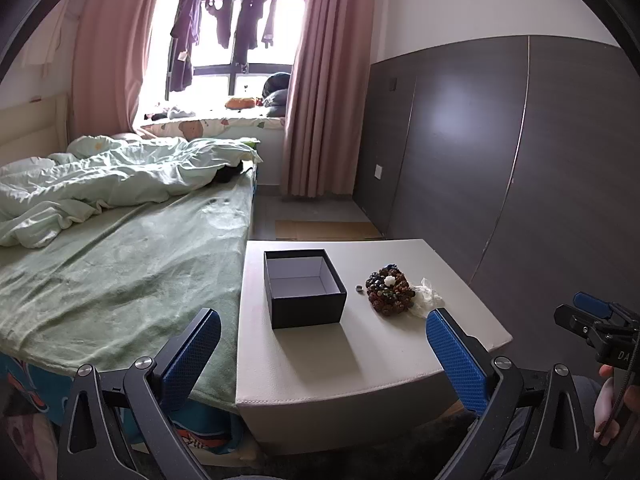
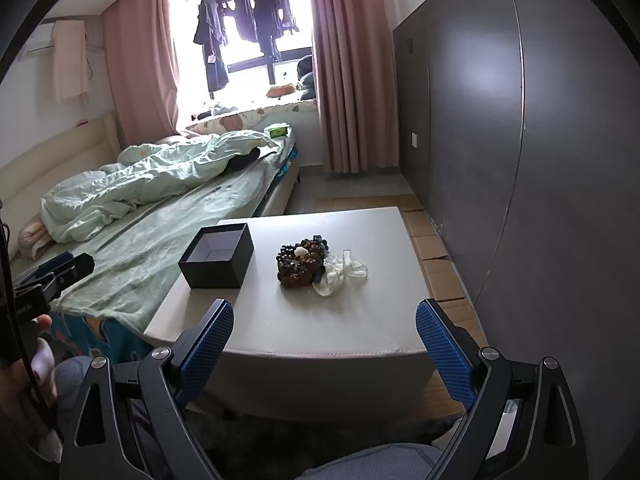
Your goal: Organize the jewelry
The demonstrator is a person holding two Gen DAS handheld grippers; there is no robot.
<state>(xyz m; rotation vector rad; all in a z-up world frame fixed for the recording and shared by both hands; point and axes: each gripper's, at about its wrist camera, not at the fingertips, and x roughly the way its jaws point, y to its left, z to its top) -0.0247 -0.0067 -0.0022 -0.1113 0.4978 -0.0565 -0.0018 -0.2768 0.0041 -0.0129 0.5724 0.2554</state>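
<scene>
Bead pile (image 1: 387,289) sits centre-right of the left wrist frame on the white table (image 1: 360,360), w/ a small ring (image 1: 359,289) just left of it, a clear plastic bag (image 1: 428,300) touching its right side, and an open, empty dark box (image 1: 304,288) further left, apart from the pile. Left tongs (image 1: 324,356) at bottom of frame: wide open, holding nothing, above the table's near edge. Right tongs (image 2: 325,344) bottom of right wrist frame: also wide open and empty, short of the beads; bed (image 1: 120,248) fills left side.

Daylight came through a window (image 1: 224,40) hung with clothes (image 1: 224,20), framed by pink curtains (image 1: 316,80). A bed (image 1: 120,248) with green bedding lay beside a white table (image 1: 340,360); grey wall panels (image 1: 500,140) stood right.
</scene>
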